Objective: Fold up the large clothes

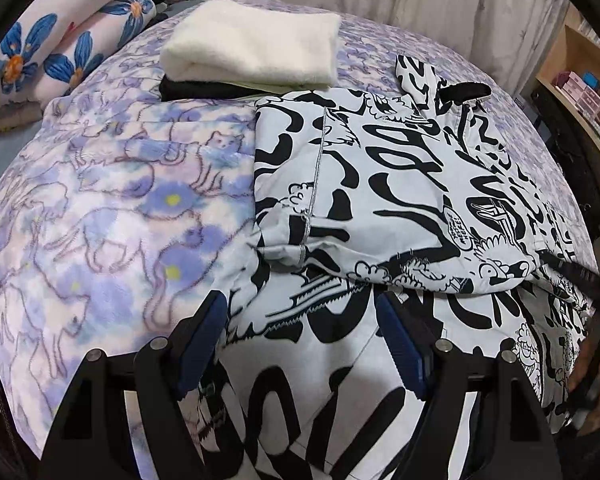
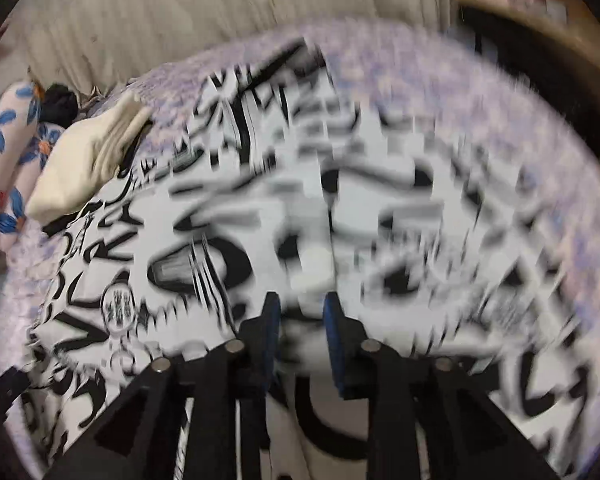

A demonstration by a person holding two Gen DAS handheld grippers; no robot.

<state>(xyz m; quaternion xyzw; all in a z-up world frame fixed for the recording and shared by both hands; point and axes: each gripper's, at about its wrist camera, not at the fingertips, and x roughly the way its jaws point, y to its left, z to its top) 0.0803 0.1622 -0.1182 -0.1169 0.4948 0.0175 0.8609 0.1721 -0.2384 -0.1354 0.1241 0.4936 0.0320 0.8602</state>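
Observation:
A large white garment with black cartoon print (image 1: 380, 184) lies partly folded on the bed, one layer doubled over another. My left gripper (image 1: 300, 308) is open, its blue-padded fingers (image 1: 208, 320) spread over the garment's near edge, holding nothing. In the right wrist view the same garment (image 2: 220, 240) is heavily blurred by motion. My right gripper (image 2: 300, 304) hovers over its middle with a narrow gap between the jaws; whether cloth is pinched there is not clear.
A purple cat-print blanket (image 1: 100, 220) covers the bed. A folded cream towel (image 1: 252, 44) sits on a black folded item (image 1: 196, 90) at the far side. A blue-flower quilt (image 1: 60, 40) is rolled at far left. A wooden shelf (image 1: 580, 80) stands at right.

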